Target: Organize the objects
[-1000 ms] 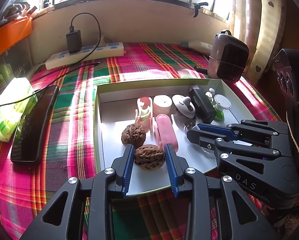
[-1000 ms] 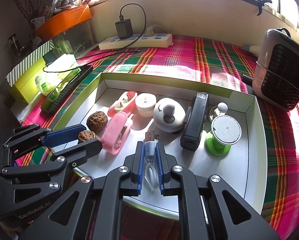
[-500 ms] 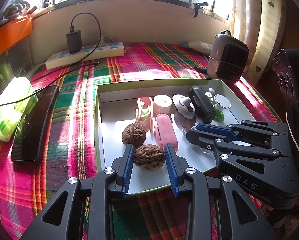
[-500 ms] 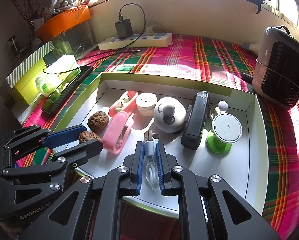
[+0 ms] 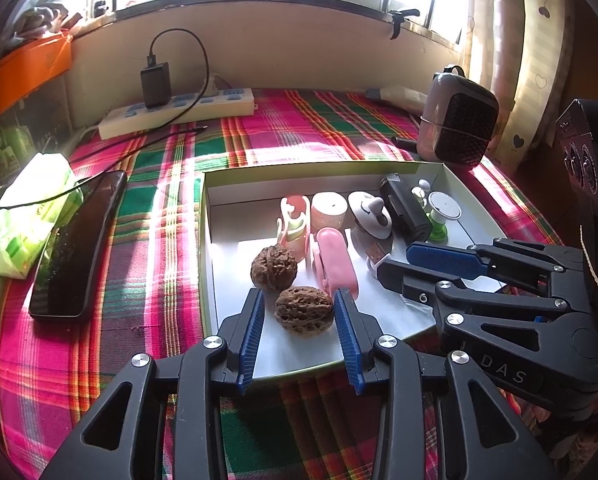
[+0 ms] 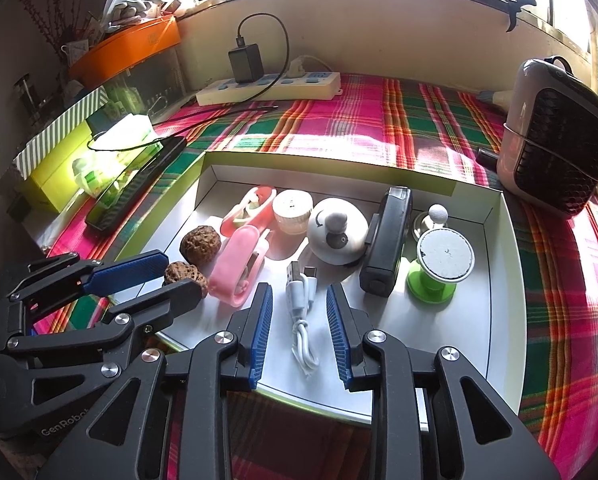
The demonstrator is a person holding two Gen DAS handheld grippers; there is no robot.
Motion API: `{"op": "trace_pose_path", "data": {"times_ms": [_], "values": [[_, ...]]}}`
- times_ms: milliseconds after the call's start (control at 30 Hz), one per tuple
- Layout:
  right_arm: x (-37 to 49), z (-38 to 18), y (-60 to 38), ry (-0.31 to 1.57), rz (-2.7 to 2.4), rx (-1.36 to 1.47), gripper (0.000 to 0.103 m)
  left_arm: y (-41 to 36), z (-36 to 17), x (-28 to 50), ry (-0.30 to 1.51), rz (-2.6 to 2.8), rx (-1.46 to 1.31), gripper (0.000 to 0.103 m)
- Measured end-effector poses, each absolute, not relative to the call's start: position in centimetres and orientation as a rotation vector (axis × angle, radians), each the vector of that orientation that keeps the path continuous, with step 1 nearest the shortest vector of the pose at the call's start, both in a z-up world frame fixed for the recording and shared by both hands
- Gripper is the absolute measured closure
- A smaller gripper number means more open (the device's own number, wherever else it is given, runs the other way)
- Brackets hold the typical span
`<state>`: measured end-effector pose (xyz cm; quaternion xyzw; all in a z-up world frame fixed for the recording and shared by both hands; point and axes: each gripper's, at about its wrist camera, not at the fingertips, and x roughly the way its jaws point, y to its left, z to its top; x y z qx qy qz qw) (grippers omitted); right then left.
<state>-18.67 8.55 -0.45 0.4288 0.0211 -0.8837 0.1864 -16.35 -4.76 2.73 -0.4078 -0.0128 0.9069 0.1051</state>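
Note:
A white tray with a green rim lies on the plaid cloth. My left gripper straddles a brown walnut that rests on the tray floor; its jaws are opening and the left pad stands clear of the nut. A second walnut sits just behind. My right gripper is opening too, with a coiled white USB cable lying loose on the tray between its blue pads. A pink clip lies between the two grippers.
Further back in the tray stand a pink dispenser, a cream roll, a white knob, a black device and a green-footed stand. A phone, power strip and small heater surround it.
The right jaws have opened and let go of the white cable, which now lies flat in the tray. The left jaws have widened around the walnut. Neither hand has shifted.

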Motion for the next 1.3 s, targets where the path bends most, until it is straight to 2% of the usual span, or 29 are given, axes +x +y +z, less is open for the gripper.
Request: {"op": "trace_pose_path", "data": {"times_ms": [167,733,833,933,1300], "values": [[-18.0,-0.1,8.5,0.060,-2.499,1.197,0.068,-4.8,3.2,-15.7,-0.022,2.700,-1.188,0.067],[-14.3,1.8,8.8,0.085,-2.588,1.140,0.067,-4.5,5.0,-12.4,-0.016,2.791,-1.146,0.067],[-13.5,2.1,9.0,0.089,-2.610,1.127,0.064,-4.2,5.2,-11.6,-0.004,2.803,-1.138,0.067],[-12.7,2.2,9.2,0.076,-2.615,1.126,0.059,-3.9,5.0,-10.7,0.005,2.809,-1.142,0.067],[-10.3,0.7,10.1,0.125,-2.649,1.172,0.059,-2.5,2.8,-8.3,0.022,2.799,-1.233,0.067]]}}
